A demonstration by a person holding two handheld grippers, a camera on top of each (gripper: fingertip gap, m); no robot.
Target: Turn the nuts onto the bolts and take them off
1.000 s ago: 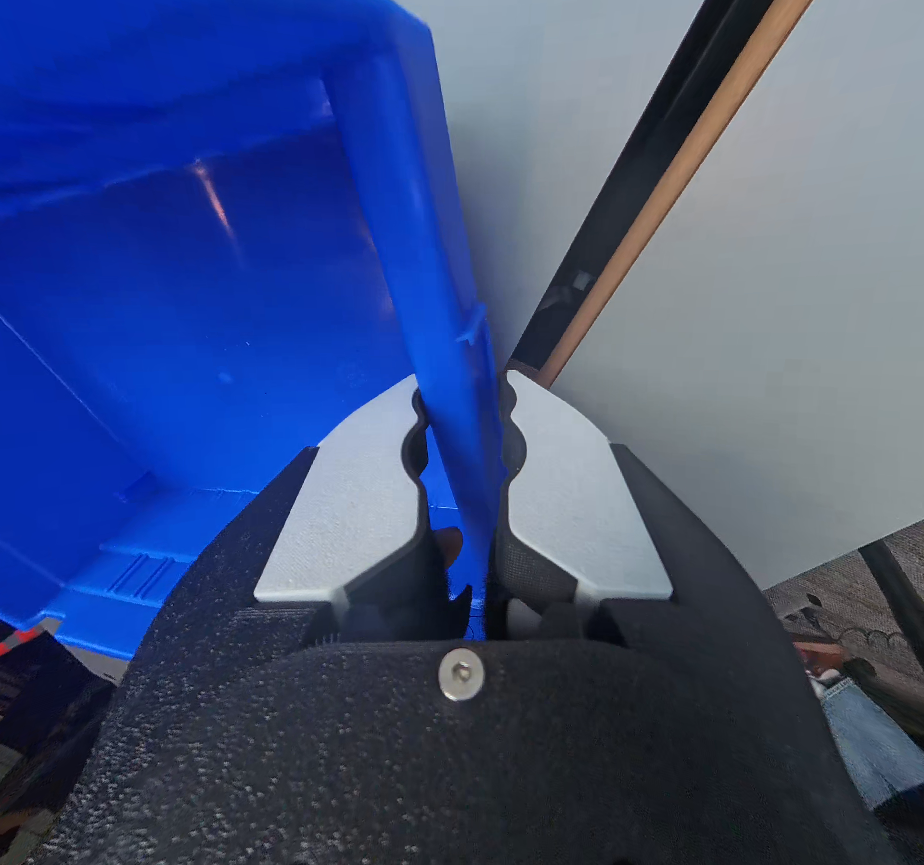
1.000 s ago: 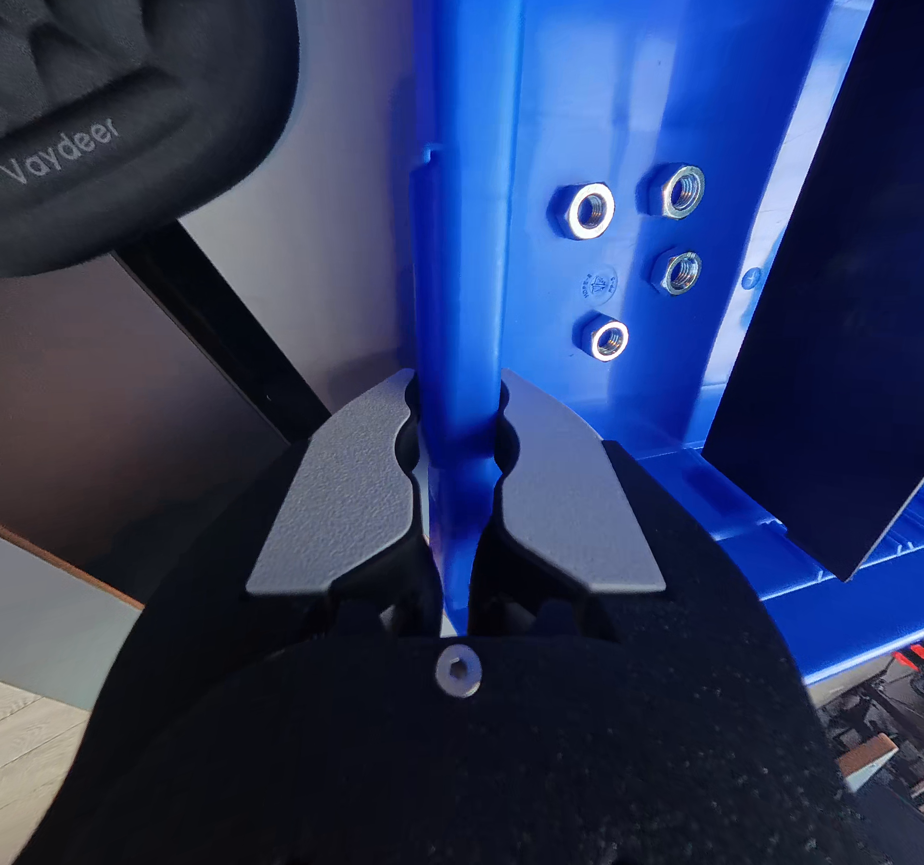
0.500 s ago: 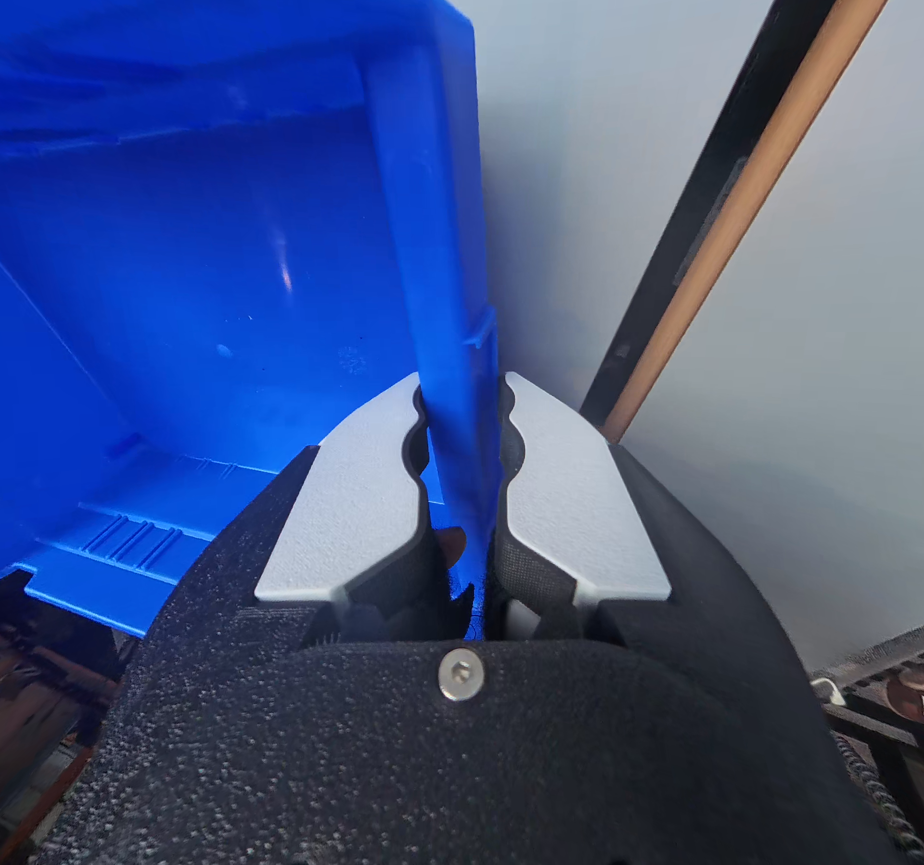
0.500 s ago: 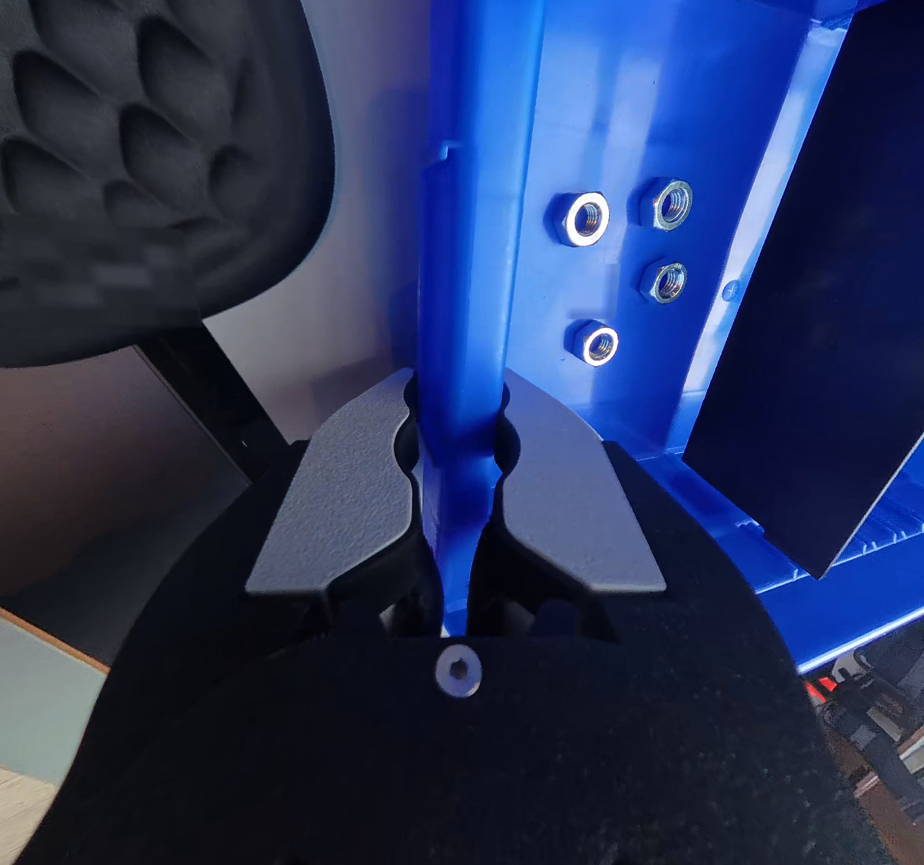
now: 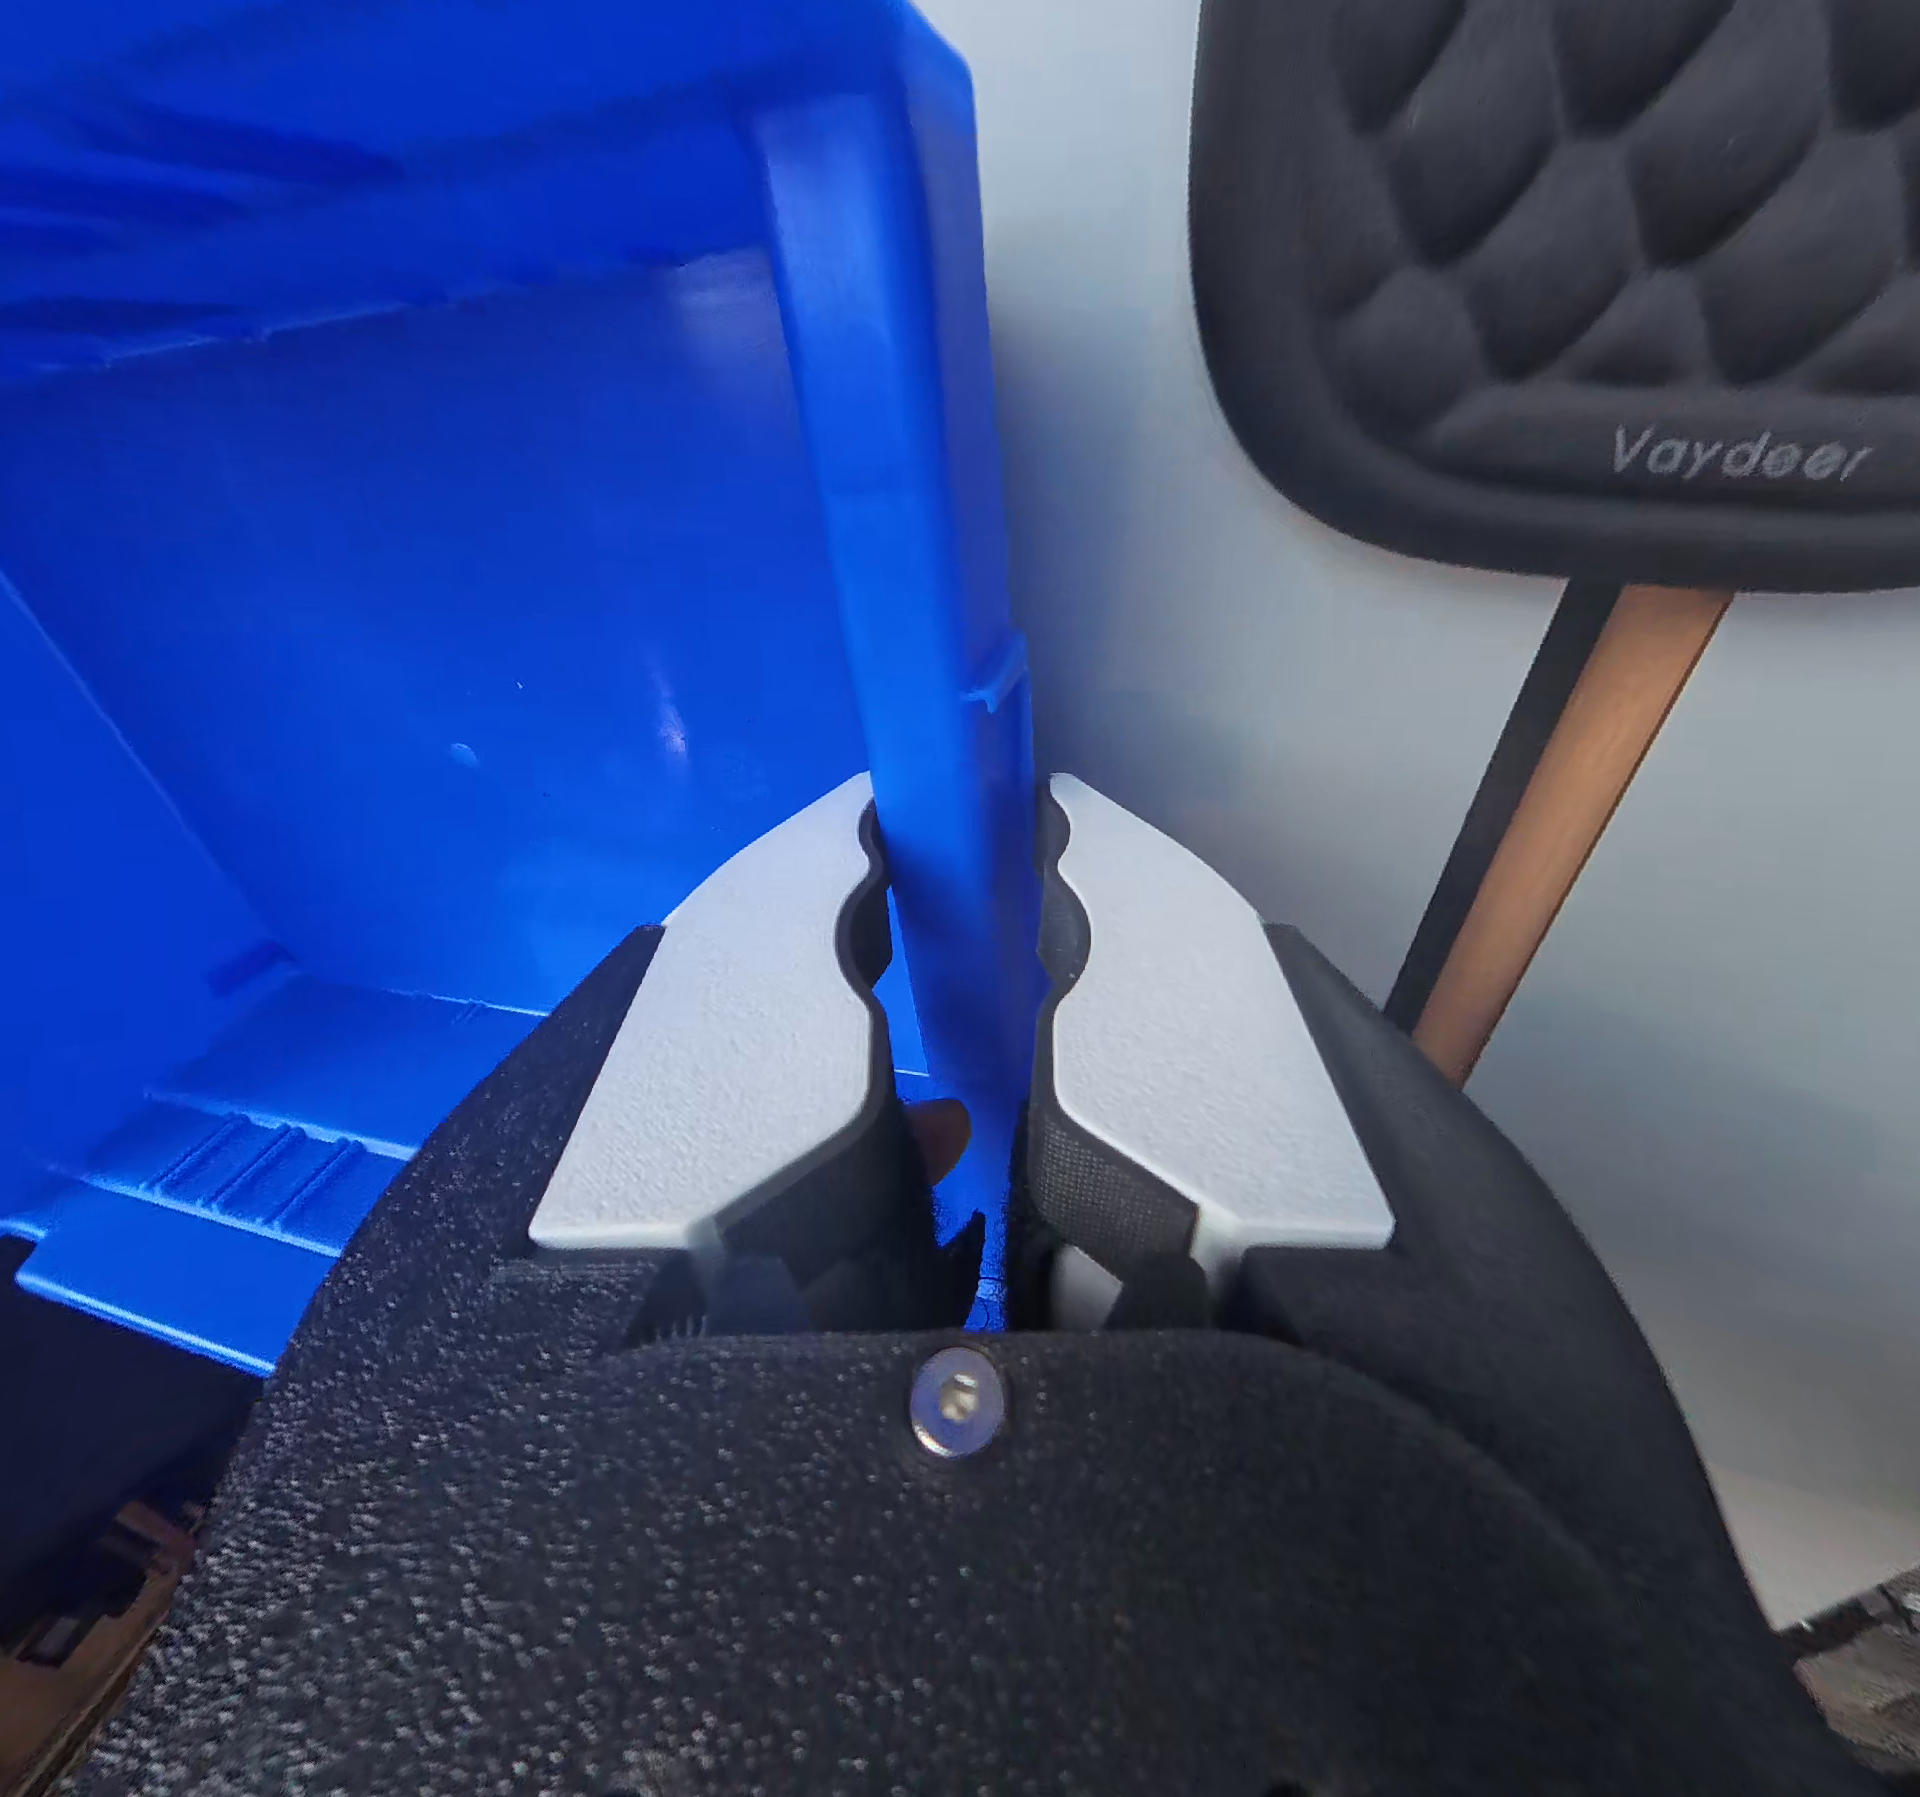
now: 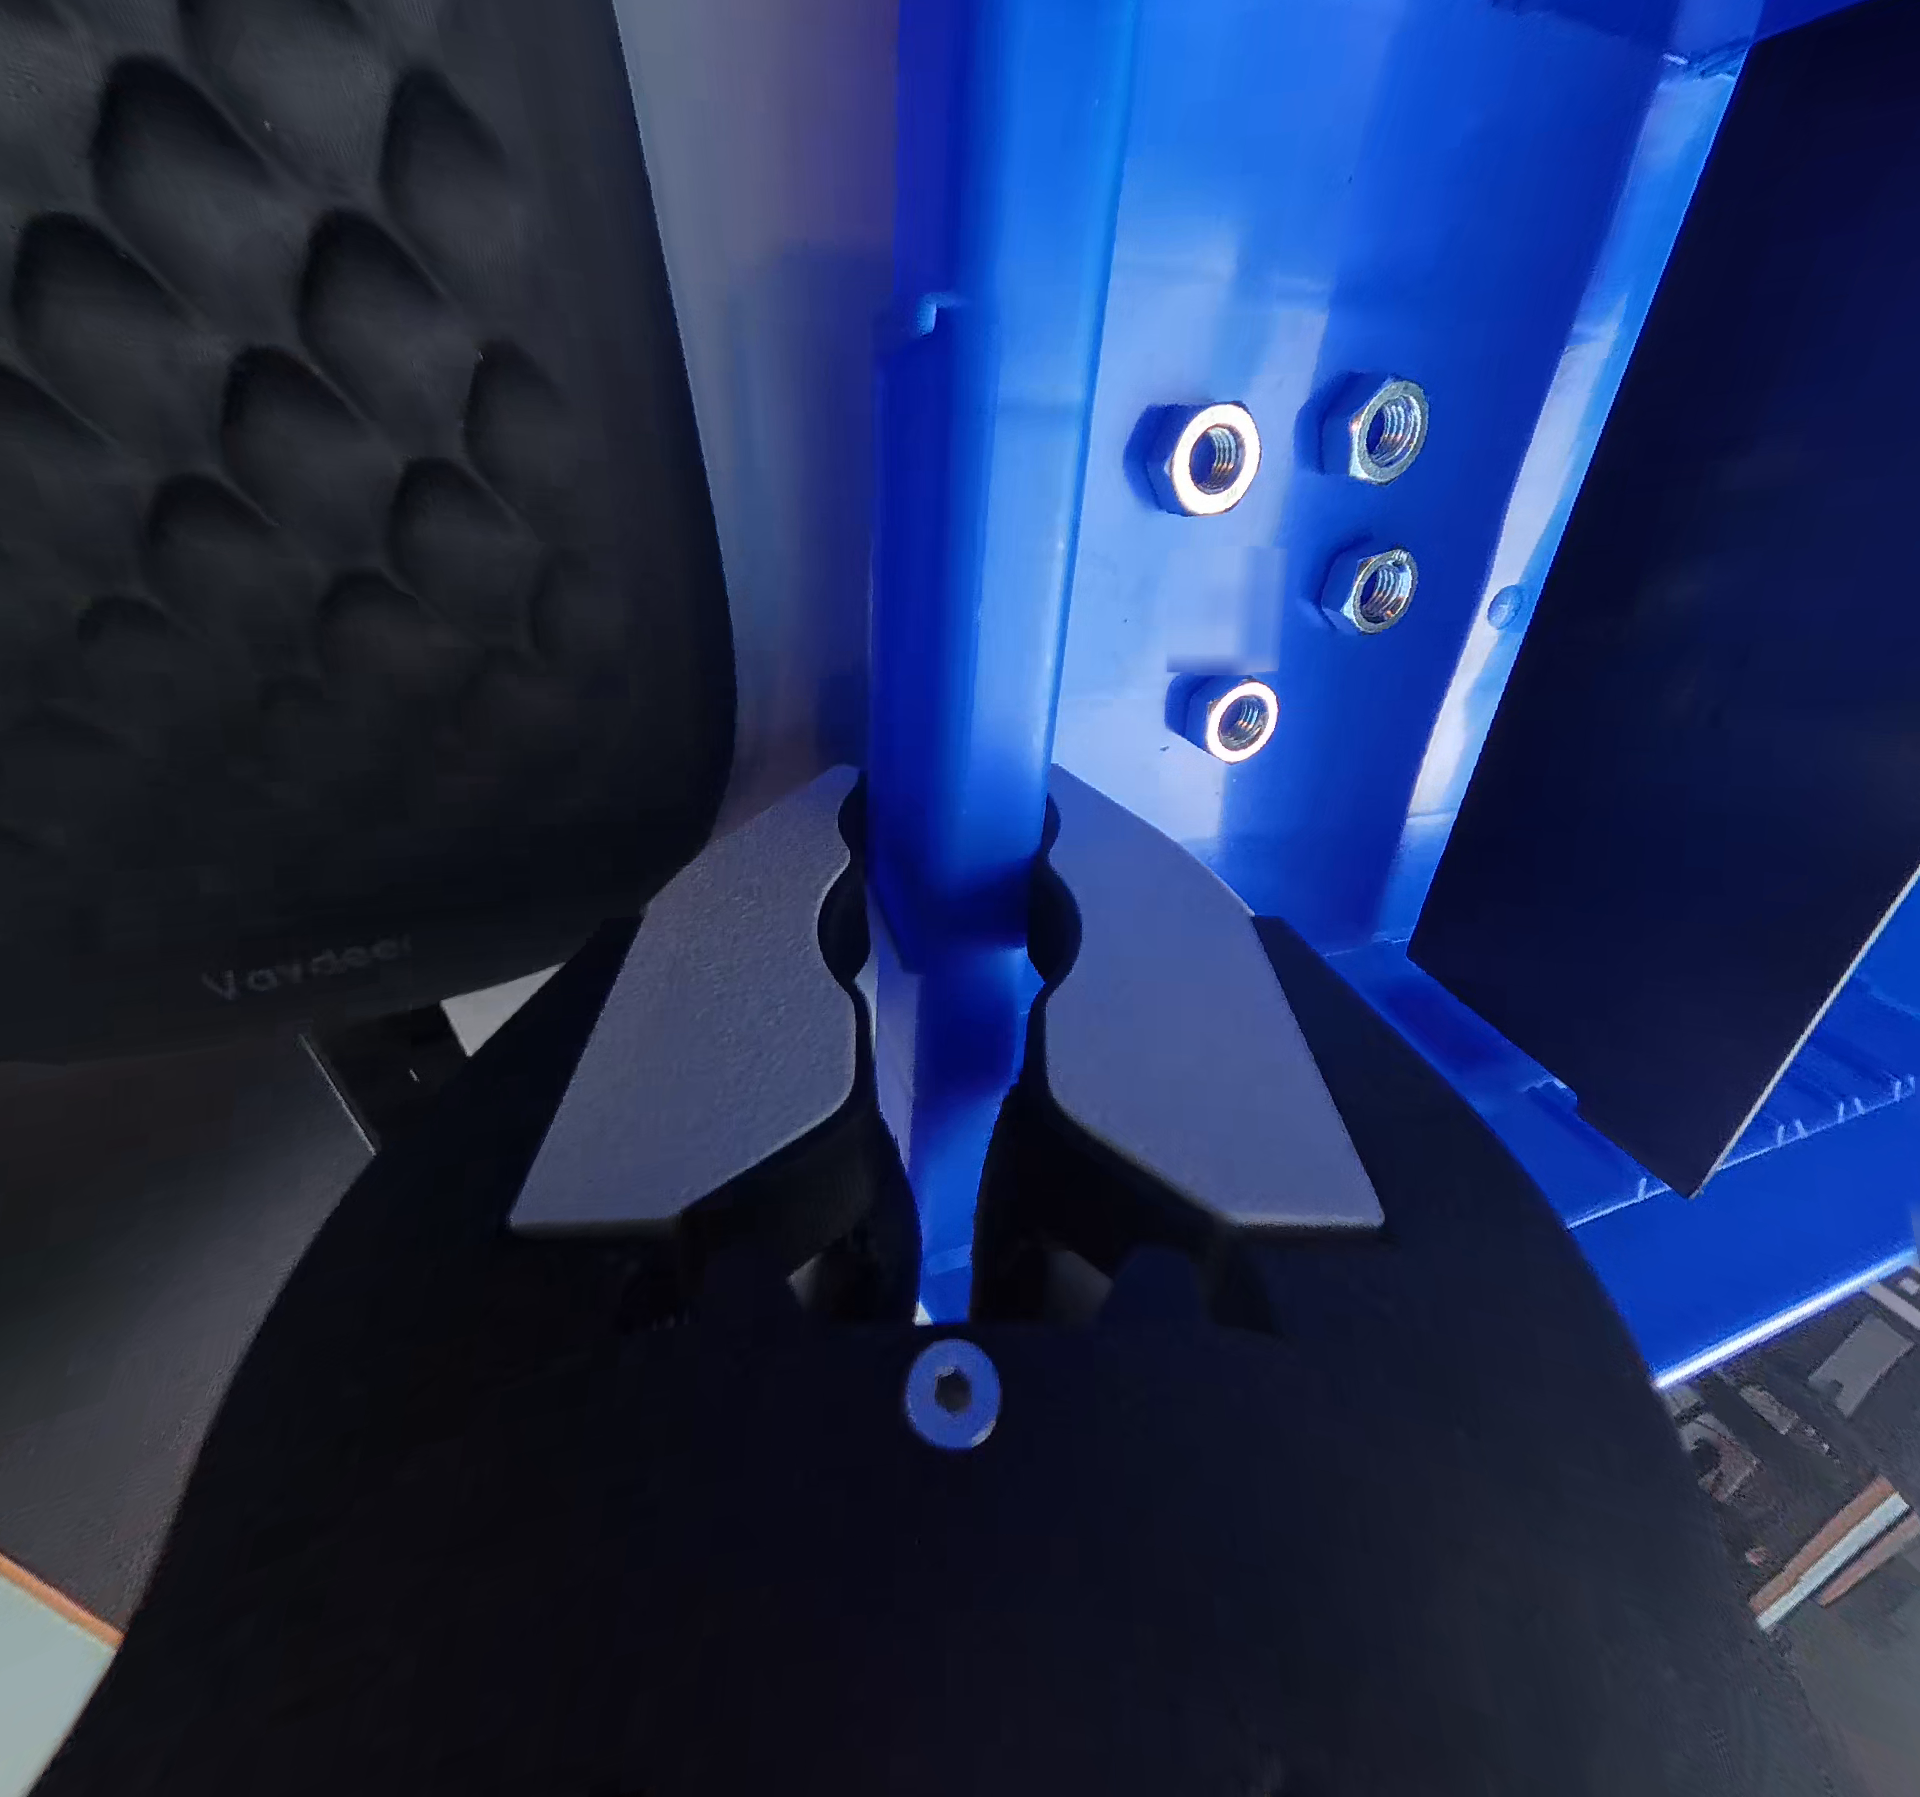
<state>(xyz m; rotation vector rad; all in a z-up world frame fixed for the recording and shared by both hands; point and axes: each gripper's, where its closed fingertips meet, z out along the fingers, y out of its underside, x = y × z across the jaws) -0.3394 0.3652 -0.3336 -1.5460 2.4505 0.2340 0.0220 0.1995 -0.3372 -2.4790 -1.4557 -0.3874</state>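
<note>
In the left wrist view the left gripper (image 5: pixel 956 926) pinches the right wall of the blue bin (image 5: pixel 436 604); a black cushion (image 5: pixel 1579 220) has swung in beyond the right jaw.

In the right wrist view the right gripper (image 6: pixel 951 906) clamps the opposite wall. Four nuts (image 6: pixel 1371 589) lie undisturbed inside the bin, ahead-right of the jaws. The carried bin is turning; threading waits.

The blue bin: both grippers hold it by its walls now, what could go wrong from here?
1. Four loose nuts lie on the bin floor; a tilt may slide or spill them.
2. Left gripper and right gripper each pinch only a thin wall edge, so the bin may slip or twist.
3. The black cushion lies close and could be bumped.
</note>
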